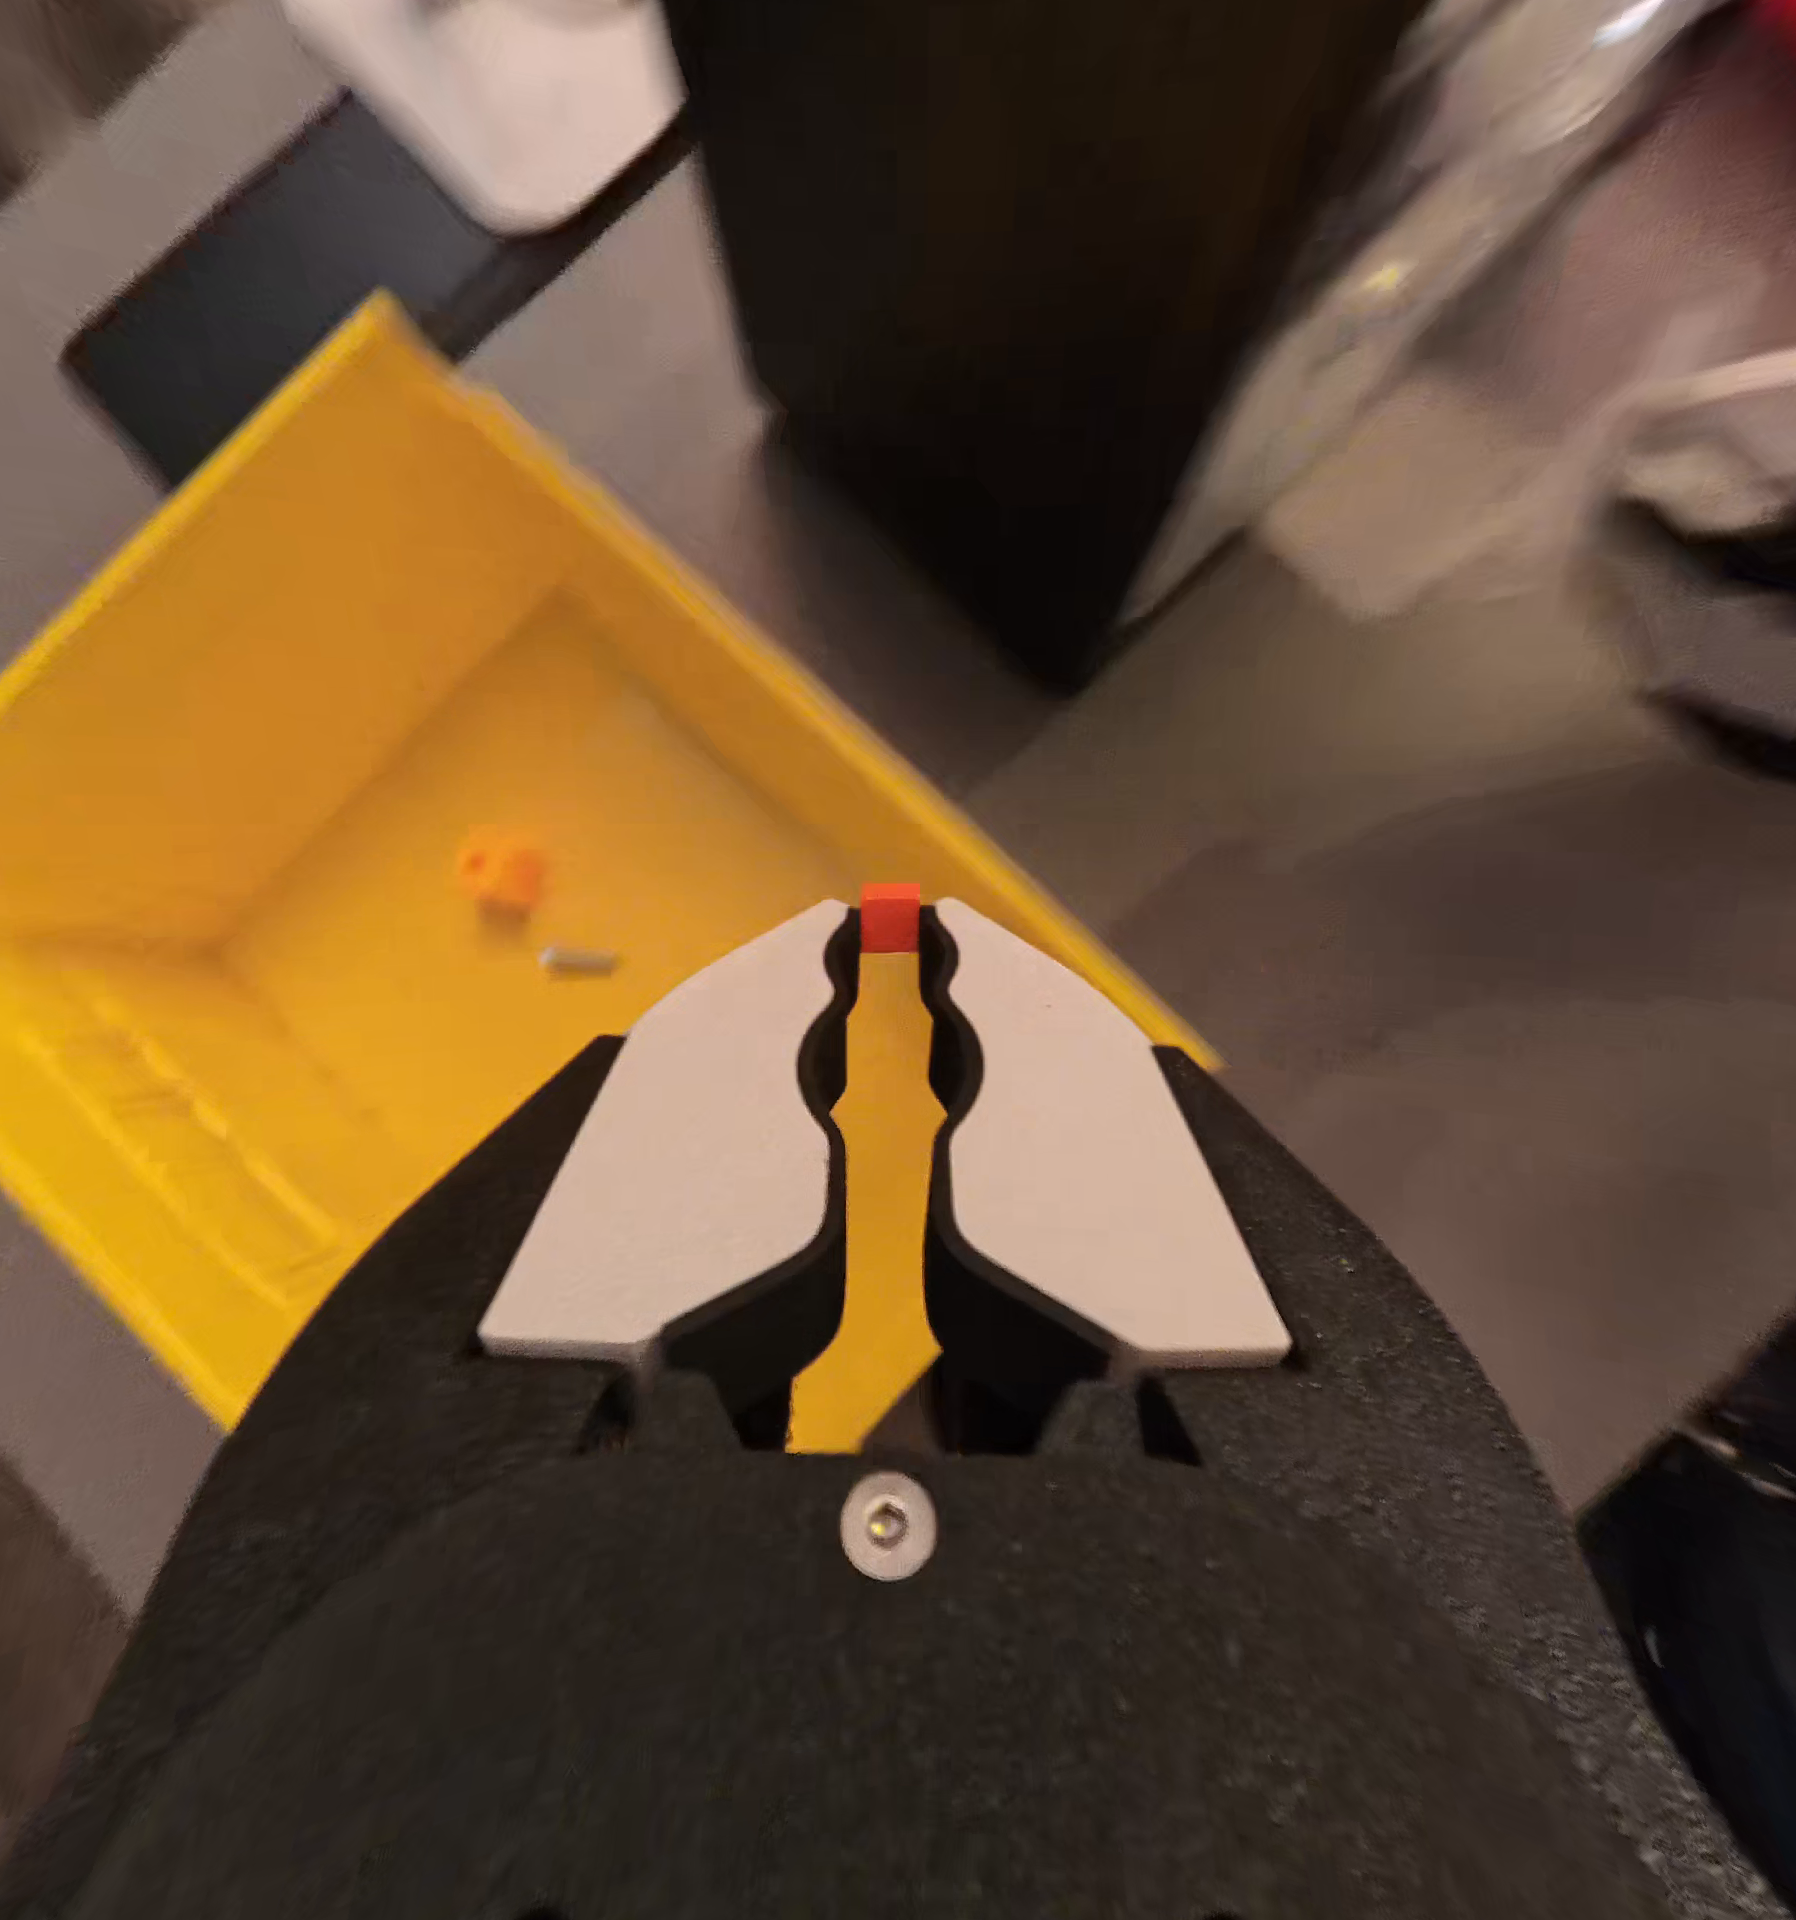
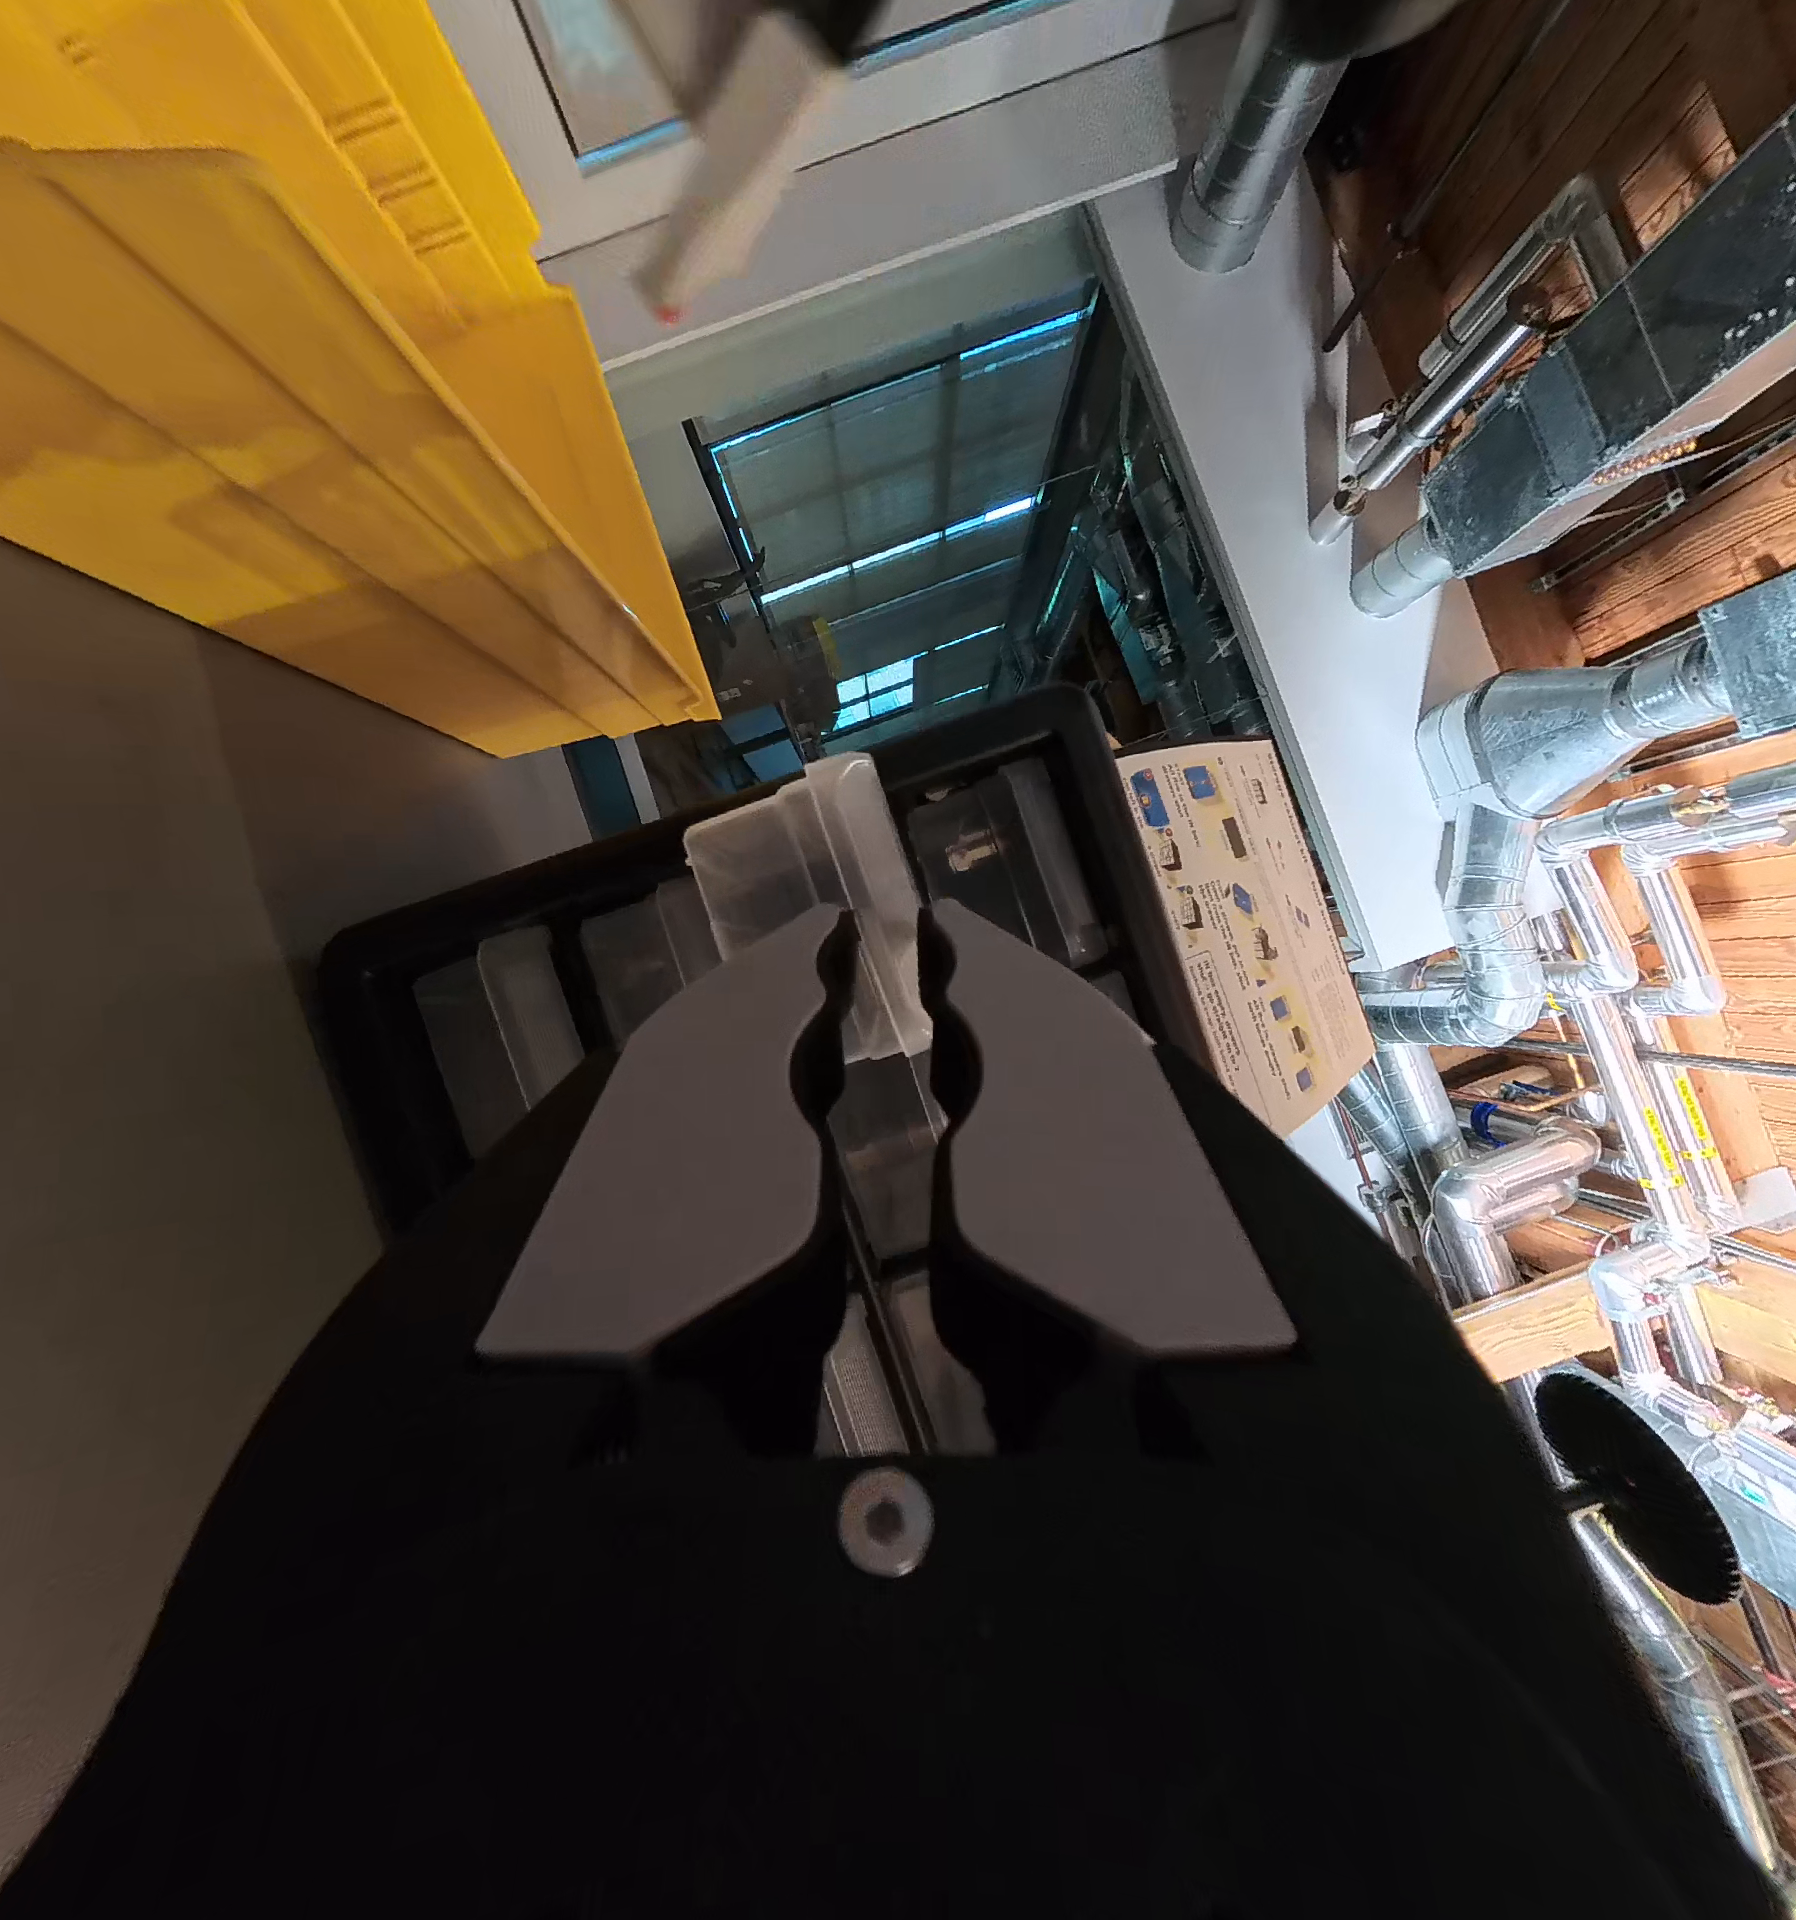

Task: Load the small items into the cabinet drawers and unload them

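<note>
Red, a small cube [image 1: 890,918] sits pinched at the tips of the left tongs [image 1: 890,925], above a yellow bin [image 1: 250,665] on the table [image 1: 1393,935]. An orange piece [image 1: 502,871] and metal pin [image 1: 577,960] lie inside. The right tongs [image 2: 886,925] clamp a clear drawer's [image 2: 769,862] handle on the black cabinet [image 2: 374,966].

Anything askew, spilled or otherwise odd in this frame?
Nothing stands out. The left gripper pinches a small red block over the yellow bin; the right gripper holds a clear drawer part-way out of the black cabinet.
</note>
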